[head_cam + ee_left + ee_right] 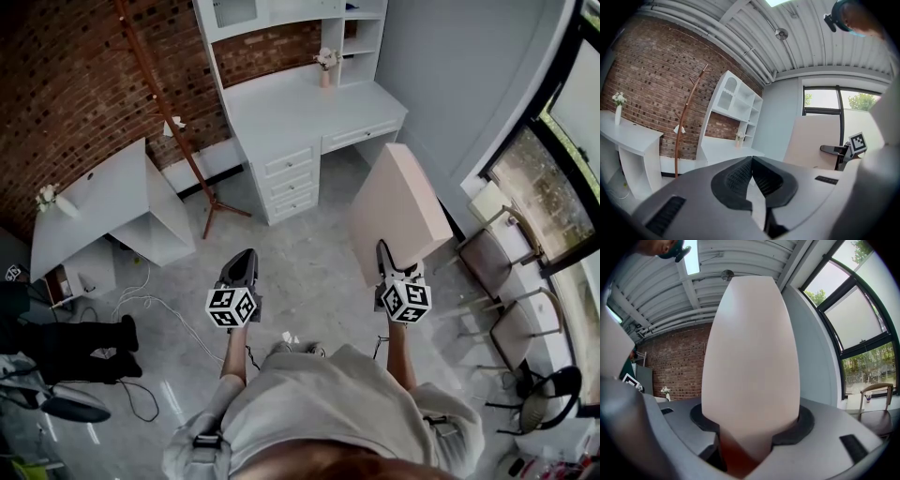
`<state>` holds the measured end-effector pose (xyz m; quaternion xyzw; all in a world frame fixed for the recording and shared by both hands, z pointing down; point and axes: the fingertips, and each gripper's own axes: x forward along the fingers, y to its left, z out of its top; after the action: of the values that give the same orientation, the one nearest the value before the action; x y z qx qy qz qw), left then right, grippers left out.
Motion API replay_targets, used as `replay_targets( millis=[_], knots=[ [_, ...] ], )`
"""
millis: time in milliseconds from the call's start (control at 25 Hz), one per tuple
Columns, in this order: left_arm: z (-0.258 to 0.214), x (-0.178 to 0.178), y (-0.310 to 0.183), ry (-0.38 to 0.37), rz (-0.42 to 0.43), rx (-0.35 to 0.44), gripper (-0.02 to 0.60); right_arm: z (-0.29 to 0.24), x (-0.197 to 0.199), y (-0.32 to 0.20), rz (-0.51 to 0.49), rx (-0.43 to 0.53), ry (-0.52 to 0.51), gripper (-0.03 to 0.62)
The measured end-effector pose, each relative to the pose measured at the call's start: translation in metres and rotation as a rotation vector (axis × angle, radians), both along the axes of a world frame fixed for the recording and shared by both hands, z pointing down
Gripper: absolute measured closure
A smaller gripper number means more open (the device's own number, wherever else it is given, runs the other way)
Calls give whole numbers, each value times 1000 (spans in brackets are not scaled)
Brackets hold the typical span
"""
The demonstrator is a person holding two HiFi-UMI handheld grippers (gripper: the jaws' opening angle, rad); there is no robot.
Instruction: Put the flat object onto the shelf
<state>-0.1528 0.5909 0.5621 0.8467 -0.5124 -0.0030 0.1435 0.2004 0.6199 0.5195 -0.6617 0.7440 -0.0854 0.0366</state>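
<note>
A large flat pink board is held up in the air at the right of the head view, above the grey floor. My right gripper is shut on its near edge. In the right gripper view the board fills the middle and rises from between the pads. My left gripper hangs beside it to the left, shut and holding nothing; its pads meet in the left gripper view. The white shelf unit stands on a white desk against the brick wall ahead. That shelf unit also shows in the left gripper view.
A wooden coat stand leans left of the desk. A white side table stands at the left with a vase. Chairs line the window at the right. Cables lie on the floor at lower left.
</note>
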Motion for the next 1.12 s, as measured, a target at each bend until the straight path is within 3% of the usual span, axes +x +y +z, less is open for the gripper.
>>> replay_targets(
  millis=[600,1120],
  knots=[
    [16,36,-22,-5,-3,-26,566,18,29,-25,-11,-25,-12,306],
    [34,44,-130,6,51,-32,566,29,26,-119,20,-44,6,306]
  ],
)
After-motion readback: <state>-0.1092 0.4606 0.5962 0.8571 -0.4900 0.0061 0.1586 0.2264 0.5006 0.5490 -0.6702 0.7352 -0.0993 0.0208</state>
